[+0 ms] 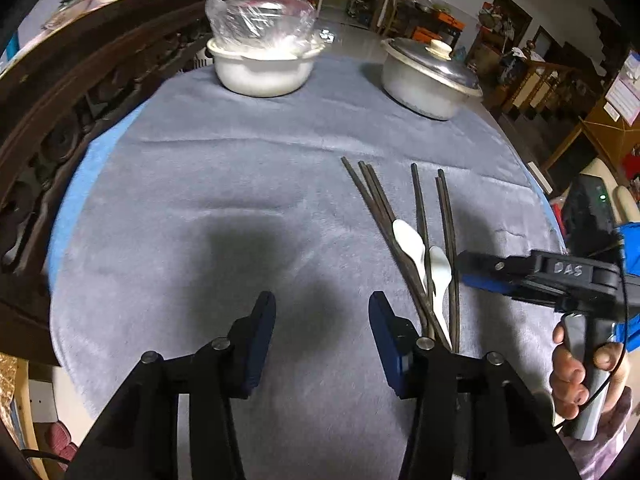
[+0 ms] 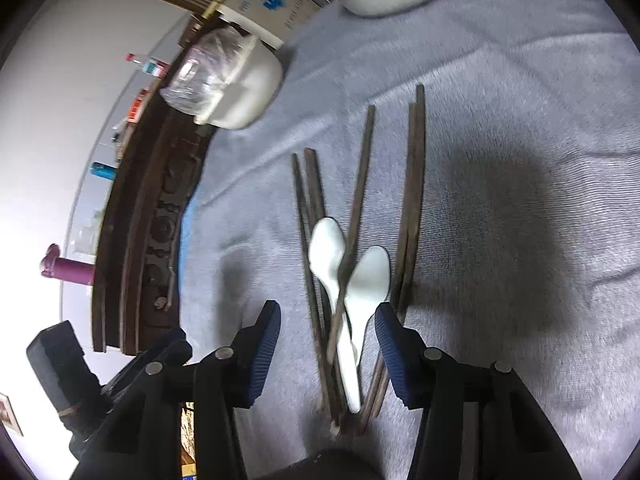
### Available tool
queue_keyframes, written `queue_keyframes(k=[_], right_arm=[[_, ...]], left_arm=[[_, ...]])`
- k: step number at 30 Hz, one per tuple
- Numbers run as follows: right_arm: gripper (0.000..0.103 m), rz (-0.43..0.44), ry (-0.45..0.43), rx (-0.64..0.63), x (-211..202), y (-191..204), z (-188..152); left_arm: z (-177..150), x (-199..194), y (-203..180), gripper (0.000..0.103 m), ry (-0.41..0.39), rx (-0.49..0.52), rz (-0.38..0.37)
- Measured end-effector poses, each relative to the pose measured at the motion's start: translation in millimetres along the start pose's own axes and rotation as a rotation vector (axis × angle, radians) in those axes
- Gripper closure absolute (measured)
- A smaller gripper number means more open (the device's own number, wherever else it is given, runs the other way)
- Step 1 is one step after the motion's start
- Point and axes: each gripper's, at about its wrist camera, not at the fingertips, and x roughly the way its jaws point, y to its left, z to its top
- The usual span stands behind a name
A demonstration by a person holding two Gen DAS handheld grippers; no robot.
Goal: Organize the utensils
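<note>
Chopsticks (image 2: 356,196) slender dark wood, spoons (image 2: 370,276) smooth white, fuzzy grey cloth (image 1: 224,184)

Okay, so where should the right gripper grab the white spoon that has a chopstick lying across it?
That spoon is pinned at the neck by a crossing chopstick, so aim for its bowl end, which lies clear. Come from above with the right gripper, its open jaws straddling the bowl's width, probably lifting bowl first so that the handle slides free.
</note>
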Motion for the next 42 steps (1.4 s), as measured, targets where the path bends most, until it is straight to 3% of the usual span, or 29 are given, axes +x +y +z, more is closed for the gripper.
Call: queue_keyframes(k=[5, 11, 13, 16, 18, 21, 26, 35, 37, 39, 42], right_arm=[[0.063, -0.107, 0.035, 0.007, 14.9, -1.5, 7.3], [0.066, -0.147, 0.036, -0.073, 23.0, 11.0, 14.6], [0.079, -0.167, 0.033, -0.104, 26.2, 14.4, 15.5], [0.081, -0.138, -0.001, -0.109, 20.7, 8.2, 11.7], [0.092, -0.074, -0.046, -0.113, 11.4, 4.0, 8.9], [0.095, -0.042, -0.102, -0.116, -3.3, -2.2, 6.6], [0.096, 0.037, -0.149, -0.065, -20.1, -27.1, 0.9], [0.096, 0.202, -0.229, 0.027, -31.5, -64.9, -15.9], [0.096, 0.233, -0.238, 0.041, -28.8, -72.3, -20.1], [0.096, 0.257, -0.237, 0.062, -24.2, -78.6, -22.9], [0.100, 0.281, -0.241, 0.092, -18.0, -87.8, -27.4]], left_arm=[[7.8, 15.0, -0.8, 0.053, 0.017, -0.009, 0.002], [13.0, 26.7, -1.2, 0.053, 0.034, -0.026, -0.014], [14.6, 29.3, -3.2, 0.053, 0.038, -0.018, -0.021], [20.4, 33.8, -11.5, 0.053, 0.039, 0.004, -0.019], [25.3, 38.1, -18.4, 0.054, 0.044, 0.015, -0.024], [33.6, 45.1, -30.5, 0.060, 0.050, 0.028, -0.039], [43.4, 62.7, -59.1, 0.071, 0.080, 0.077, -0.066], [48.7, 103.8, -82.2, 0.072, 0.140, 0.091, -0.061], [46.4, 104.7, -88.1, 0.073, 0.117, 0.122, -0.038], [45.7, 105.7, -91.1, 0.087, 0.119, 0.137, -0.044], [45.4, 106.2, -90.5, 0.097, 0.113, 0.135, -0.067]])
